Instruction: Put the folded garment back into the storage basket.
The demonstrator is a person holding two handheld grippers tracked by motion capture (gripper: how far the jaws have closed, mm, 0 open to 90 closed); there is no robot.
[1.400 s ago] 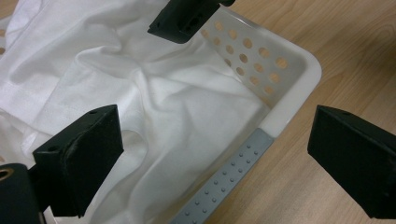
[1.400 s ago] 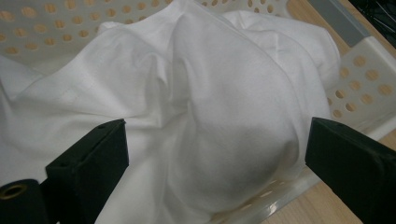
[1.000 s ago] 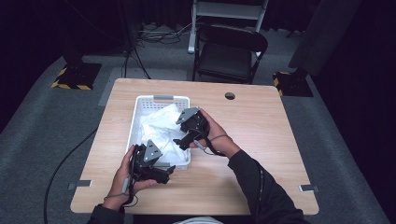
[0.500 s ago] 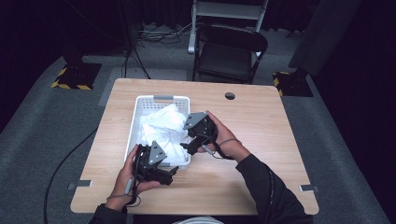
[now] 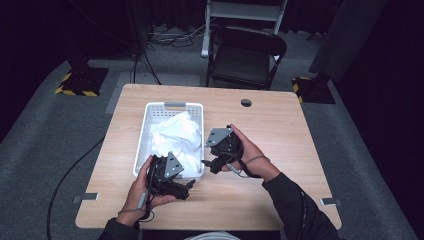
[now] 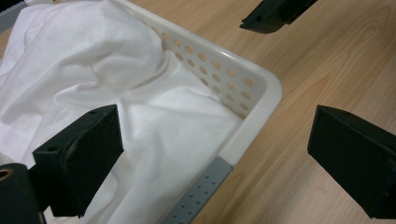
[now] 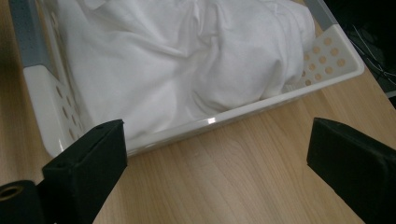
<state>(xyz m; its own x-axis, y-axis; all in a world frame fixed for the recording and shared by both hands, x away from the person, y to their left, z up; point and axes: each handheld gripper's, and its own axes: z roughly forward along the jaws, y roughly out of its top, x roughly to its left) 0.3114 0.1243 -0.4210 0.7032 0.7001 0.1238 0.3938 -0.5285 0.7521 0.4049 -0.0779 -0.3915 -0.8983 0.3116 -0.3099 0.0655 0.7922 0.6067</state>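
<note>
High view showed the wooden counter [image 5: 280, 130] carrying a white perforated basket [image 5: 145, 130], and a crumpled white cloth [image 5: 175, 135] lay heaped inside it. The left gripper [image 6: 219, 154] hung over the basket's near corner, jaws spread wide and empty. The right gripper [image 7: 219, 163] hovered over the counter just beside the basket's long wall, jaws likewise spread, holding nothing.

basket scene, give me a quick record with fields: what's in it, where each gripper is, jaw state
basket: white plastic, perforated, grey handles, on wooden table
contents: crumpled white cloth
left gripper: over the basket's near end, jaws wide apart, holding nothing
right gripper: over bare table beside the basket's long side, jaws wide apart, holding nothing
</note>
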